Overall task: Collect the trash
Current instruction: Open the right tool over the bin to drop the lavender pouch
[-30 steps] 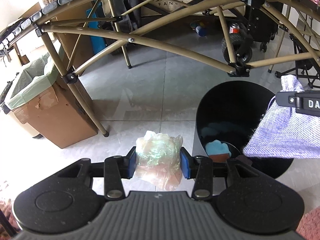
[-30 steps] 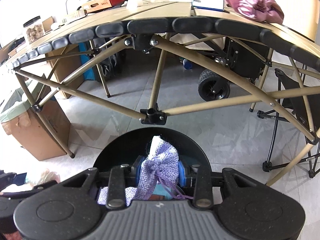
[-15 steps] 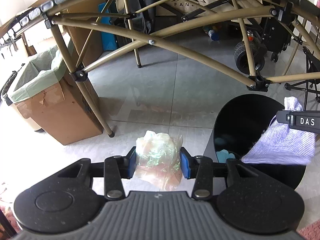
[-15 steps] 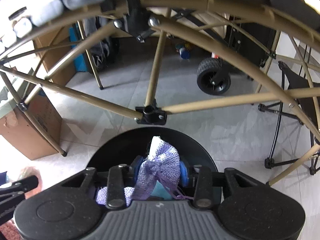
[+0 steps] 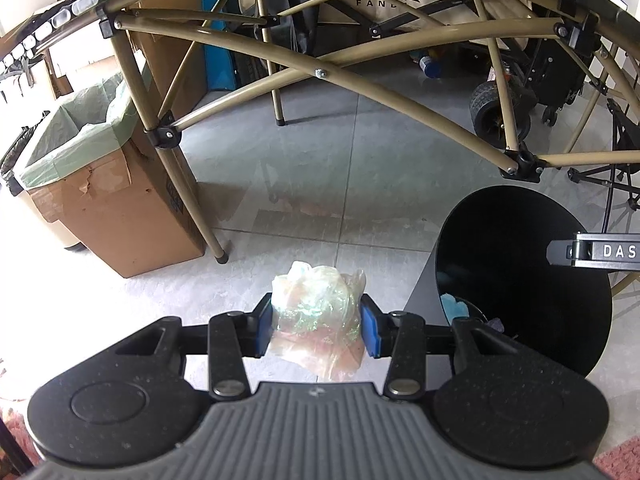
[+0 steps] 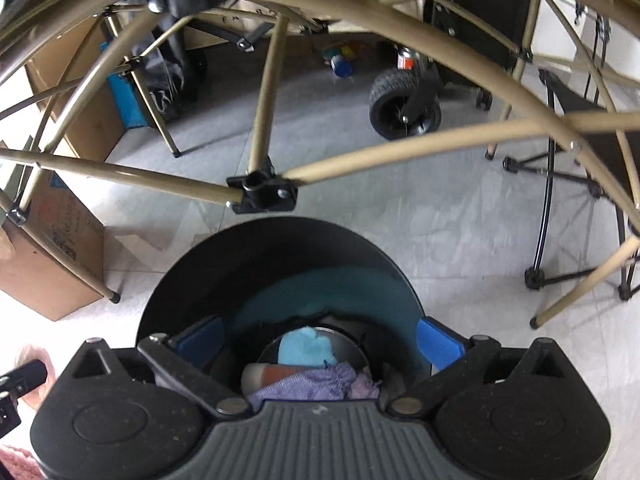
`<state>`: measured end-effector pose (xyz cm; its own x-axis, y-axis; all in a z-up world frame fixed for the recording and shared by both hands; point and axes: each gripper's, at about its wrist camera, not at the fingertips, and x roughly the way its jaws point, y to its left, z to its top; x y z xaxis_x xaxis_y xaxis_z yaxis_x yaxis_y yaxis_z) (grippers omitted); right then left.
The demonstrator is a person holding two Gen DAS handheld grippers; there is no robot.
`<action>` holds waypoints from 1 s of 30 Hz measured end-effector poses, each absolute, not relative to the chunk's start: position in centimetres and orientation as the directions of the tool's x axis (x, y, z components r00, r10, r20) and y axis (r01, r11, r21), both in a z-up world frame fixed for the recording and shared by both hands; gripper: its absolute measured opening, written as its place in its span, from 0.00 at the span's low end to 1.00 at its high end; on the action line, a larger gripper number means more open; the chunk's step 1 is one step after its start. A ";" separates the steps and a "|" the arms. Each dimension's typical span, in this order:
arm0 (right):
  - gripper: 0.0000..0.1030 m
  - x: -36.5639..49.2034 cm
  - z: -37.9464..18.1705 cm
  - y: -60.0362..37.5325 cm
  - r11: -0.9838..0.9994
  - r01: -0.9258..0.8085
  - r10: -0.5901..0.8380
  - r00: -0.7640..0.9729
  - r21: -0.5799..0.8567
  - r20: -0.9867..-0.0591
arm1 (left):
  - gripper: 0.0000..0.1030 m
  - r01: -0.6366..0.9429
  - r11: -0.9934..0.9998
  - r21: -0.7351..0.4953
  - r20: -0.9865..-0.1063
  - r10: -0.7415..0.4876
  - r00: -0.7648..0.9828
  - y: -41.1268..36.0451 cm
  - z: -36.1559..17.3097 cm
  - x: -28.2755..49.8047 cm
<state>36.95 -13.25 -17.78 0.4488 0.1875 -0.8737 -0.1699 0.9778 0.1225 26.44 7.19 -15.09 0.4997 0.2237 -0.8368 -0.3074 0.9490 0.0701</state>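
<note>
My left gripper point(image 5: 317, 330) is shut on a crumpled clear plastic wrapper point(image 5: 318, 316) with an iridescent sheen, held above the grey floor tiles, left of the black round bin point(image 5: 524, 216). In the right wrist view my right gripper point(image 6: 320, 342) hangs over the black round bin point(image 6: 280, 248) with its jaws opening wide and nothing between the blue pads. The purple knitted pouch point(image 6: 316, 384) lies inside the bin on a light blue cloth point(image 6: 306, 350) and a brown-and-white item. A finger of the right gripper point(image 5: 596, 251) shows over the bin in the left wrist view.
A tan folding table frame point(image 5: 360, 92) arches overhead and behind the bin, its joint point(image 6: 262, 192) close to the bin's far rim. A cardboard box lined with a green bag point(image 5: 100, 184) stands at the left. A black wheel point(image 6: 404, 106) and chair legs point(image 6: 560, 216) are beyond.
The right gripper has opened and the purple pouch has dropped from it into the bin. It has also sunk closer to the bin. The left gripper keeps its hold on the wrapper.
</note>
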 end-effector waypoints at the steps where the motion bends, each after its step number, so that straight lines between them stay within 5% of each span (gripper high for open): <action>1: 1.00 36.9 -17.8 -13.4 0.978 -0.165 0.188 0.446 0.126 -0.875 | 0.42 -0.306 0.949 0.070 -0.836 0.223 0.501 7.2 -15.1 26.4; 30: 1.00 35.8 -17.6 -19.1 0.981 -0.108 0.191 0.418 0.160 -0.888 | 0.42 -0.160 0.984 0.077 -0.825 0.153 0.544 0.6 -14.4 28.1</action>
